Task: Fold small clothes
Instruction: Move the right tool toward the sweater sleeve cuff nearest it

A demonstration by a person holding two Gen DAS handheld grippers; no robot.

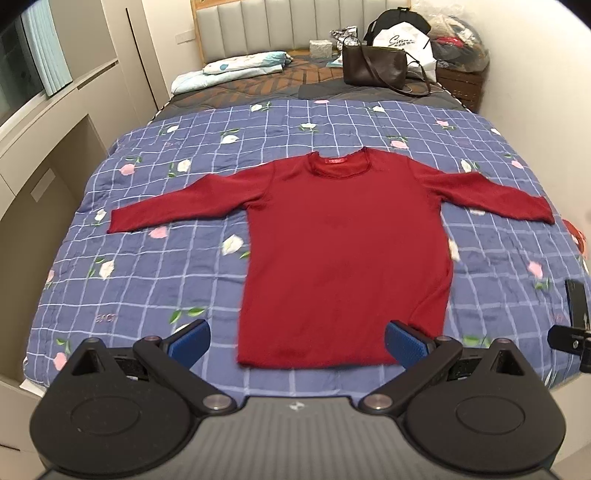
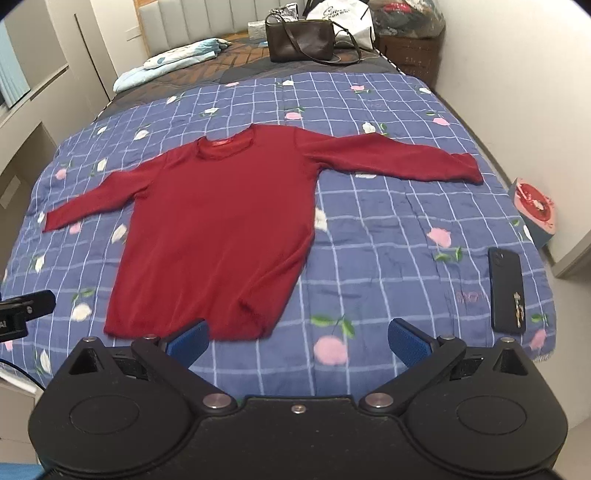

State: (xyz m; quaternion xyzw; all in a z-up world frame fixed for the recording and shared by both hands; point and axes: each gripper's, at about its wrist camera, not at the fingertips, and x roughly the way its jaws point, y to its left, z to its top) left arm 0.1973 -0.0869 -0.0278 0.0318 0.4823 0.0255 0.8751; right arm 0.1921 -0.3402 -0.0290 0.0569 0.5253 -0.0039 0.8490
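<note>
A: Where's the garment?

B: A dark red long-sleeved sweater [image 1: 343,236] lies flat, front up, on a blue checked floral quilt [image 1: 155,266] covering the near part of the bed. Both sleeves are spread out to the sides, the neckline with its red label points toward the headboard [image 1: 255,27], and the hem runs along the near edge.

A: And the grippers?

B: The left gripper [image 1: 297,345] hangs just short of the hem with its blue-padded fingers [image 1: 190,341] spread wide, holding nothing. The right gripper [image 2: 297,341] is the same — fingers [image 2: 410,345] released, empty — near the hem's right corner, which looks a little rumpled.

A: Touching the cloth?

B: Can't tell for sure; in the right wrist view the left pad overlaps the hem's edge, but contact isn't clear.

A: Anything else on the bed?

B: A dark phone [image 2: 506,291] lies on the quilt to the right of the sweater, well apart from it. Farther back, a brown shoulder bag [image 1: 375,66] stands on the darker bedding, beside a white shopping bag [image 1: 402,42], and a folded pale blue blanket [image 1: 229,70] lies at the left near the headboard.
</note>
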